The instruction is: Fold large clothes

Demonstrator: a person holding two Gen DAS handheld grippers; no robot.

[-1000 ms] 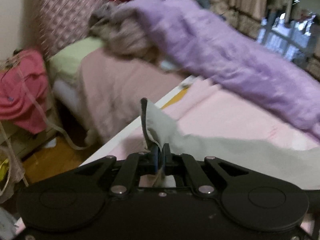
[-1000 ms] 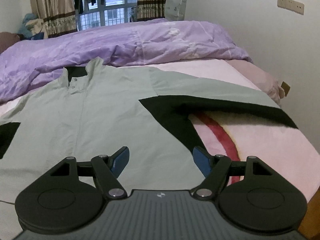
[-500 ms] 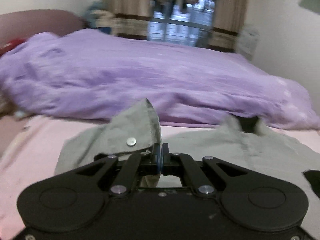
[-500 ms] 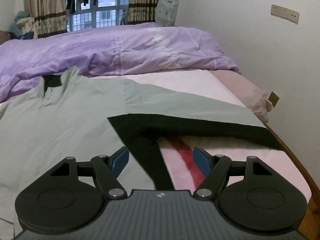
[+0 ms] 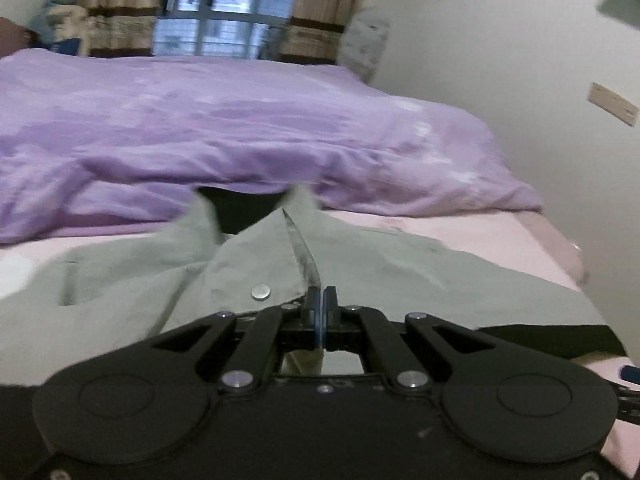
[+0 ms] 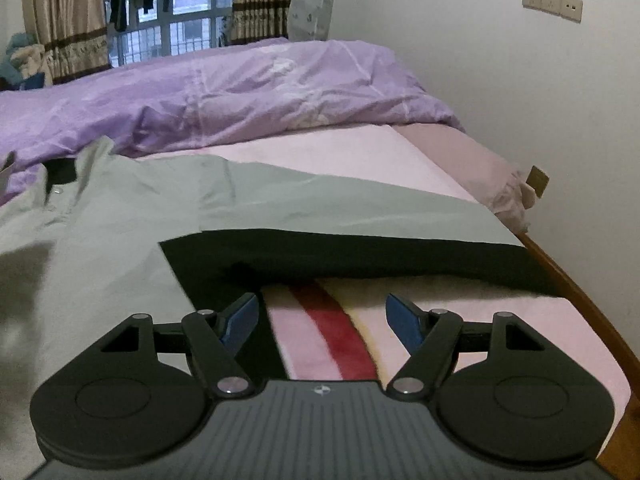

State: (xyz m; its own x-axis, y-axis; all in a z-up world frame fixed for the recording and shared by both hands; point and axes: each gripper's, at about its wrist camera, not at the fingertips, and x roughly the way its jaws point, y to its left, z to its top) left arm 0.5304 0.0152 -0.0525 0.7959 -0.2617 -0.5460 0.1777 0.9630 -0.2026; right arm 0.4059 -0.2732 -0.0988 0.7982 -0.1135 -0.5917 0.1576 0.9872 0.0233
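The grey-green shirt (image 6: 120, 216) lies spread on the pink bed (image 6: 360, 156), collar at the far side by the purple quilt (image 6: 224, 92). The left gripper (image 5: 320, 300) has its jaws shut on a fold of the shirt's cloth — a snap button (image 5: 261, 291) shows just left of the pinch. The right gripper (image 6: 322, 316) hangs over the near right part of the bed, jaws wide and holding nothing, above a red stripe (image 6: 336, 332) beside the shirt's black sleeve band (image 6: 360, 256).

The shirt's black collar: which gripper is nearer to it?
Left. The left gripper, shut on a sleeve cuff, sits just short of the collar; the open right gripper hovers by the black underarm panel, well away.
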